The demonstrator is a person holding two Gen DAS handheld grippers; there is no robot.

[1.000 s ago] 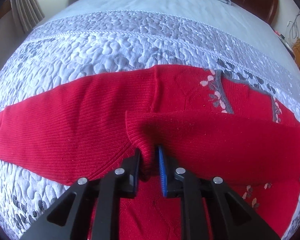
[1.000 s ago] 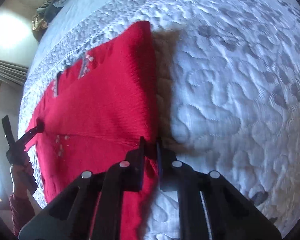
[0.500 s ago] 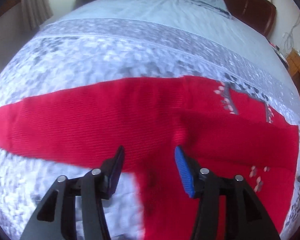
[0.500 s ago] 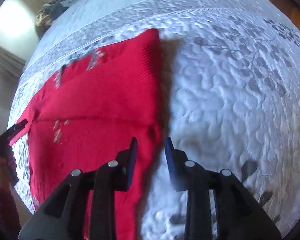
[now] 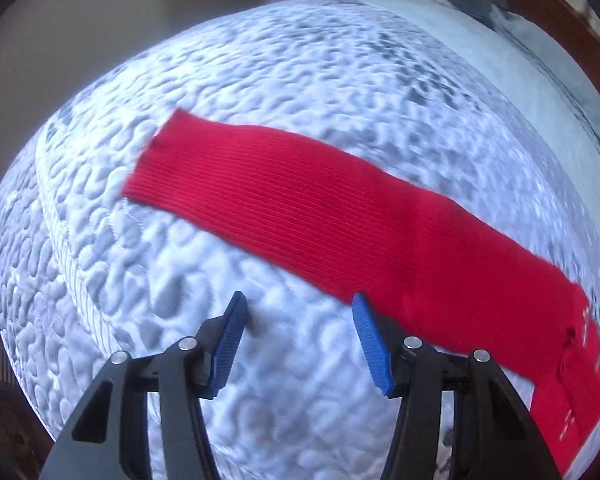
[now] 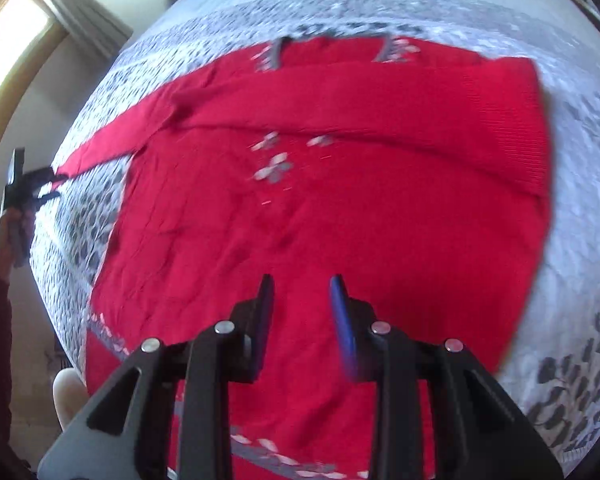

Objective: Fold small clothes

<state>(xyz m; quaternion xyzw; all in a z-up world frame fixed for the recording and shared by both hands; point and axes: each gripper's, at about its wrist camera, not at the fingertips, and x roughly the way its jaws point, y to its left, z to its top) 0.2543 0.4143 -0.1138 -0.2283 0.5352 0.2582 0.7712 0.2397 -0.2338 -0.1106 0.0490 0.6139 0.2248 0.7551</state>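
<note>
Red sweater (image 6: 340,208): ribbed matt knit. Bedspread (image 5: 260,80): puckered quilted cloth. Left tool (image 5: 300,336): ridged blue pads.

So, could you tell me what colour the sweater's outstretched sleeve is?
Solid red, ribbed knit; the sleeve shows best in the left wrist view.

Both grippers (image 5: 298,326) (image 6: 302,304), jaws parted, empty

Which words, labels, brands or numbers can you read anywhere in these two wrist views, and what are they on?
None: no readable text in either view.
Red sweater: only pale flower motifs and grey trim, no letters, no tag showing.
Quilted bedspread: stitched texture and grey leaf print, no writing.
Left gripper and right gripper: black arms, blue pads, no markings visible.
Background clutter at the head of the bed is too blurred to tell.
</note>
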